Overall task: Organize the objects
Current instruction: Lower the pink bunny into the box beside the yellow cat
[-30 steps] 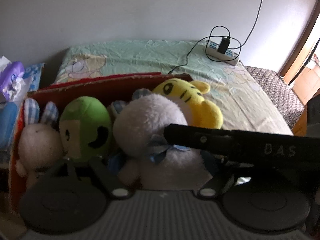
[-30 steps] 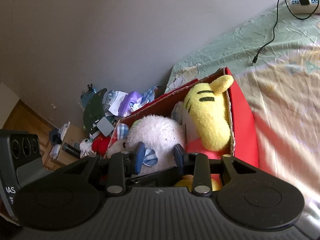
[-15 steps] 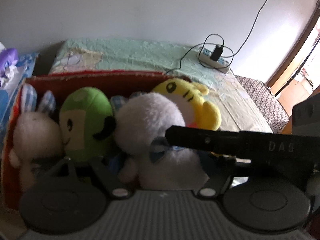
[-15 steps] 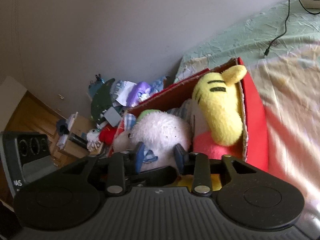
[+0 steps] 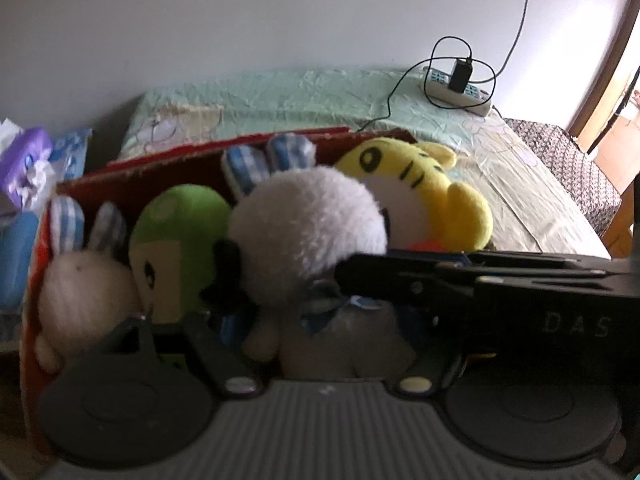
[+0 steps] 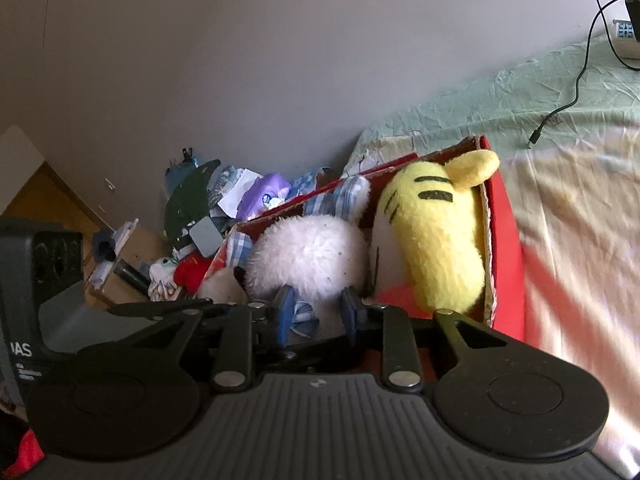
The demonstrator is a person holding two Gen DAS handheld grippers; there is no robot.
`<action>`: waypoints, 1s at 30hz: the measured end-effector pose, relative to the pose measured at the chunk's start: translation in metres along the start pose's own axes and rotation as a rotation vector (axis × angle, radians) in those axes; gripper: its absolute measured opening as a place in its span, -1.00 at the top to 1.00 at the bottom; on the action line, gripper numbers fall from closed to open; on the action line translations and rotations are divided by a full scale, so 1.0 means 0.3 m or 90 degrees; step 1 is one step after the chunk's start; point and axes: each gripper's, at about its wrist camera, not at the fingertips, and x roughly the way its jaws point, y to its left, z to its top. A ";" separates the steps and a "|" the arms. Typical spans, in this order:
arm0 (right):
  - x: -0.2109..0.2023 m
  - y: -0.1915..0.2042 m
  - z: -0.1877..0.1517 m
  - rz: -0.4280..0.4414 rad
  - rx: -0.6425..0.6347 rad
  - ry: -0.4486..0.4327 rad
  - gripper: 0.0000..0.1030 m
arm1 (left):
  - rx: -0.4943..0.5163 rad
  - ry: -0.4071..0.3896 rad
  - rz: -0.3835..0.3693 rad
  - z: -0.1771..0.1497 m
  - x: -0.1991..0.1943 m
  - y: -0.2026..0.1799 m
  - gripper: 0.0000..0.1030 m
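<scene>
Plush toys are packed in the red box (image 6: 508,240) on the bed (image 6: 580,184); the white rabbit (image 6: 312,258) is pinched by the closing right hand-held gripper (image 6: 316,312), blocking the left hand-held gripper (image 5: 320,344), whose state cannot be told.

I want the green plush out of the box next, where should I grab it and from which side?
Grip the green plush by its round head, coming from above. It stands upright, wedged between the small rabbit and the white plush, so only the top is free.
</scene>
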 end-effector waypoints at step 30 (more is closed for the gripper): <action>-0.077 0.019 -0.044 -0.025 -0.026 -0.010 0.52 | -0.047 0.045 0.062 -0.049 0.033 -0.053 -0.97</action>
